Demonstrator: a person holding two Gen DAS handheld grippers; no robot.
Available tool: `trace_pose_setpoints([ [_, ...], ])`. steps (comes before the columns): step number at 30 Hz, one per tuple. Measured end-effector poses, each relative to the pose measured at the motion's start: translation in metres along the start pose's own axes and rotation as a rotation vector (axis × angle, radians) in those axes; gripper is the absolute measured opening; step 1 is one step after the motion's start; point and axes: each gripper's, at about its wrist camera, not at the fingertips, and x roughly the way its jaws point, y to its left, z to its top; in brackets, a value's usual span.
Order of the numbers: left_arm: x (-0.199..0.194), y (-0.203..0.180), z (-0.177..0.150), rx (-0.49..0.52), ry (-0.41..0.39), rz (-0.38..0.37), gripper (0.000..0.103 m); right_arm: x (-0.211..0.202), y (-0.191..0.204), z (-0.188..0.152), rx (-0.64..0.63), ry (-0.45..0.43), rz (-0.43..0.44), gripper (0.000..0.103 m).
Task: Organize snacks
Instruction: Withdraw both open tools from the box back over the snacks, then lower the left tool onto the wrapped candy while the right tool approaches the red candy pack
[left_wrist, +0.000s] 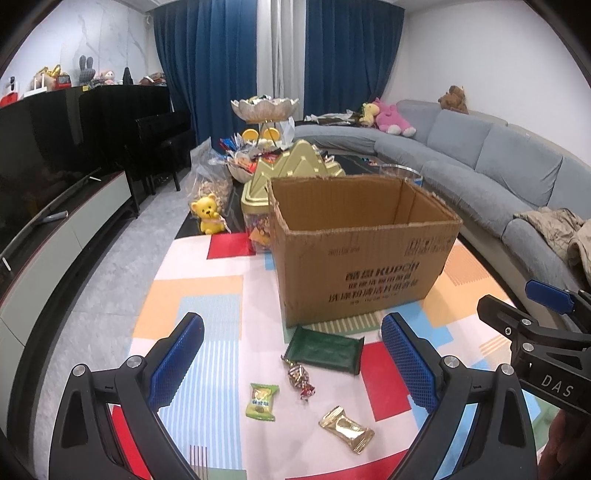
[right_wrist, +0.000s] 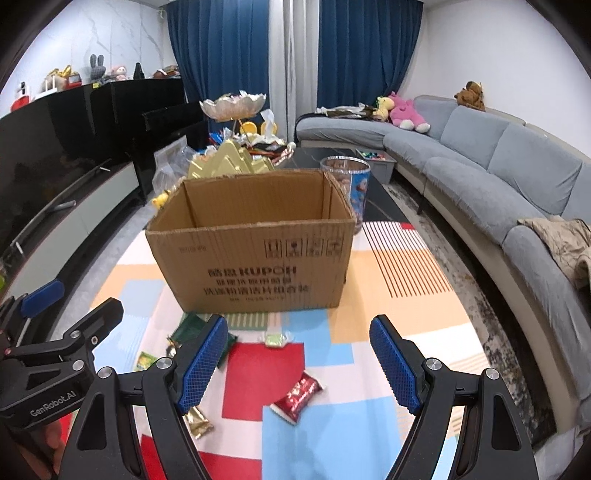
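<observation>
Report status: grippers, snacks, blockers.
Left gripper and right gripper open, empty. Snacks loose on mat: gold packet, green candy, red packet. Cardboard box open ahead, path unobstructed.

This is a living room in a home. A long grey sofa (right_wrist: 480, 155) curves along the wall, with plush toys (right_wrist: 406, 112) on it. Opposite the sofa stand a black piano (left_wrist: 147, 125) and a television (left_wrist: 40, 162); blue curtains (right_wrist: 221, 48) hang behind it.

The cardboard box (left_wrist: 354, 254) looked matt and rough-edged — the gold candy wrapper (left_wrist: 346, 429) was glossy foil, the sofa (right_wrist: 498, 155) soft cloth.
</observation>
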Motion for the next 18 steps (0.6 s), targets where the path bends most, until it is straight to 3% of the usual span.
trace_pose_setpoints([
  [18,0.043,-0.004,-0.035,0.024,0.096,-0.010,0.097,0.038,-0.007,-0.040,0.054,0.113,-0.038,0.080],
])
